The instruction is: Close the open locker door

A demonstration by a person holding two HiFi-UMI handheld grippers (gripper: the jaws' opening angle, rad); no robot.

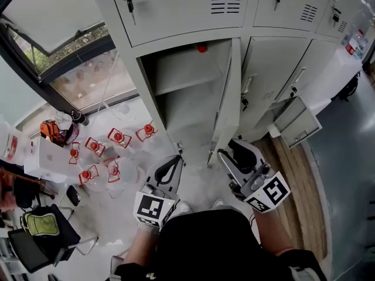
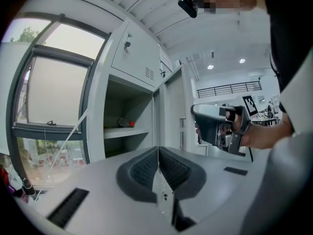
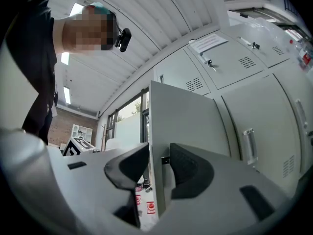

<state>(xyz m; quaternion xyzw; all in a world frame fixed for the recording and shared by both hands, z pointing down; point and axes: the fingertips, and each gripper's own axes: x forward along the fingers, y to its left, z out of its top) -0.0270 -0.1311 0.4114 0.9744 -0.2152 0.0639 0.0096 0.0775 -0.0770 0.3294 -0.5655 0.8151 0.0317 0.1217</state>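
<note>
The open locker (image 1: 187, 84) shows a shelf and a small red thing (image 1: 202, 48) at its back. Its grey door (image 1: 229, 98) stands swung out, edge-on towards me. In the right gripper view the door's free edge (image 3: 155, 131) runs between the two jaws, which sit close against it. My right gripper (image 1: 225, 155) (image 3: 159, 153) is low at that edge, shut on the door. My left gripper (image 1: 176, 160) (image 2: 158, 148) hangs in front of the locker opening with its jaws pressed together on nothing. The left gripper view shows the door (image 2: 171, 111) beside the open compartment.
Several red-and-white packs (image 1: 111, 151) lie on the floor at the left below a window (image 1: 76, 69). A chair with a green bag (image 1: 41, 224) stands at the lower left. A loose grey panel (image 1: 296, 122) leans at the neighbouring lockers on the right. Keys (image 1: 130, 4) hang from the upper doors.
</note>
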